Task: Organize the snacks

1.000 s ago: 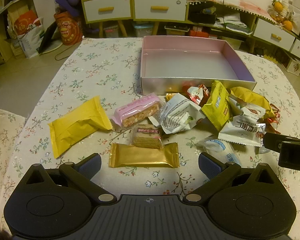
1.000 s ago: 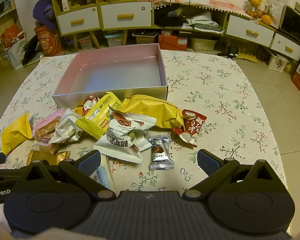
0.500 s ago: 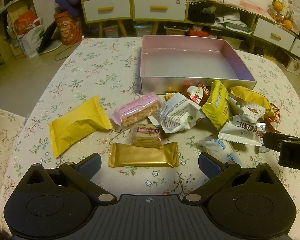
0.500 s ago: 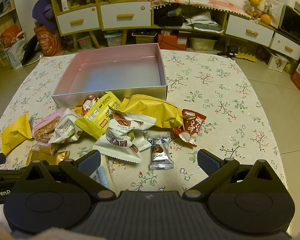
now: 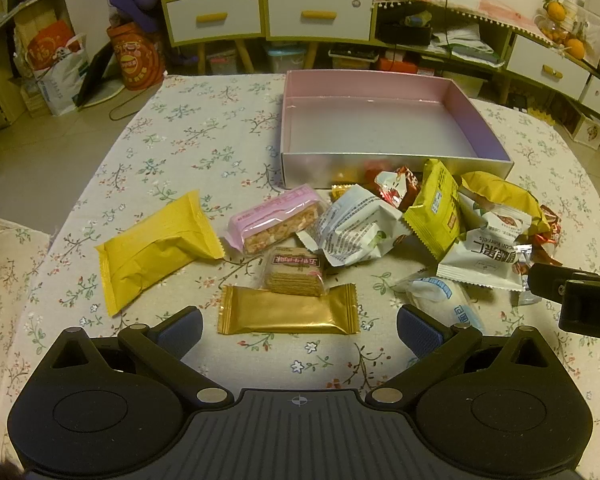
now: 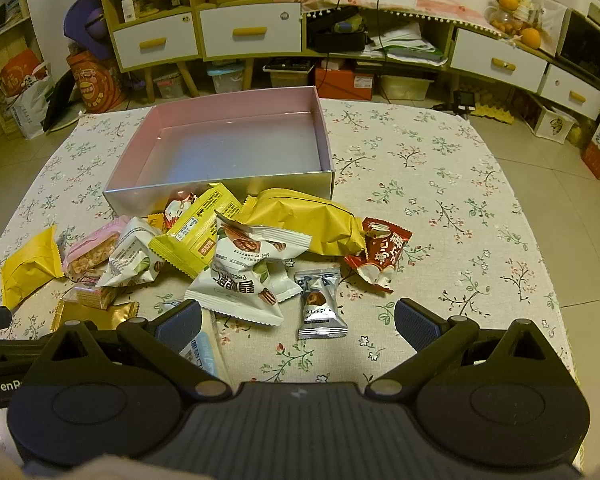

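Table with floral cloth [image 5: 204, 132]: a shallow pink box [image 5: 380, 92] sits toward the far middle, its interior bare, its silver front wall [image 6: 228, 192] facing the snacks. Snacks lie in a loose heap on the cloth along and just in front of that wall, none inside the box. Left to right in the left wrist view: a large yellow packet [image 5: 156, 248] lying apart at the left; a pink nougat bar [image 5: 276, 220]; a wafer pack [image 5: 296, 276] resting on the far edge of a gold wrapper [image 5: 288, 310]; a crumpled white pouch [image 5: 356, 228]; a yellow-green sachet [image 5: 436, 212] propped on edge; a long yellow bag [image 6: 312, 220] touching the box's front right corner; white pecan packets [image 6: 244, 276] overlapping; a red wrapper [image 6: 380, 256] at the heap's right edge; a small silver truffle pack [image 6: 320, 308] lying alone on the near side; a pale blue-and-white packet [image 5: 448, 300] beside the left gripper's right finger. Left gripper [image 5: 300, 324]: fingers spread wide, empty, raised over the near cloth with the gold wrapper between them. Right gripper [image 6: 298, 322]: fingers spread wide, empty, the truffle pack just ahead between them. Open cloth: a broad strip right of the heap out to the table's right edge [image 6: 548, 280]; the far left quarter beside the box; a narrow near band under both grippers.
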`<action>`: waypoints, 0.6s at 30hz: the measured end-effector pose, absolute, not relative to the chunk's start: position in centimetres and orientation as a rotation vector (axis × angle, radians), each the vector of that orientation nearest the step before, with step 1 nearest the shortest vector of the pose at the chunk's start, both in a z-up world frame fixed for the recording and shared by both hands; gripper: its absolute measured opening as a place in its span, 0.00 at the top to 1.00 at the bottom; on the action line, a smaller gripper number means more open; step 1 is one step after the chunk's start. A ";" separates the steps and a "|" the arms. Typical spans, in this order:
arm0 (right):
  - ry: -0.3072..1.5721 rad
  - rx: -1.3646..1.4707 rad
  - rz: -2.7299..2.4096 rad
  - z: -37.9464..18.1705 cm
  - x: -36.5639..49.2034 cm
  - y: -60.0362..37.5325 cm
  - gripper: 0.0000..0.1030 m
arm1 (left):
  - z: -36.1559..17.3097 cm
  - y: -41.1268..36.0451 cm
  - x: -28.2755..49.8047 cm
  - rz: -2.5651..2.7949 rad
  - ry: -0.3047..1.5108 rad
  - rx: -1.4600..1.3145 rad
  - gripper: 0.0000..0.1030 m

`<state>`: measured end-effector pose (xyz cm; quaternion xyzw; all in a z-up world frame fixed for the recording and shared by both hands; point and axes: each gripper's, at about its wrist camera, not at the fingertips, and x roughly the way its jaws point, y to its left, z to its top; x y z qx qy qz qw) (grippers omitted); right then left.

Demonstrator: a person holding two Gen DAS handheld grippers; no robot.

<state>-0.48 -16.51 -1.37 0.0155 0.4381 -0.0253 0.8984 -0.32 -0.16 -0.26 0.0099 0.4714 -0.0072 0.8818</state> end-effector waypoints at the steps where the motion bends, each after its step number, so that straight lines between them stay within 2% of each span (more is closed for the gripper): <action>1: 0.907 0.032 -0.052 -1.4 -0.5 -16.5 0.00 | -0.3 -0.2 -0.3 -0.014 0.982 0.020 0.00; 13: 0.873 0.026 -0.052 -1.1 -0.4 -16.9 0.00 | -0.1 -0.4 -0.3 -0.038 0.955 0.067 0.00; 18: 0.850 0.031 0.060 -0.6 0.0 -17.1 0.00 | 0.1 0.4 0.2 -0.067 0.883 0.069 0.00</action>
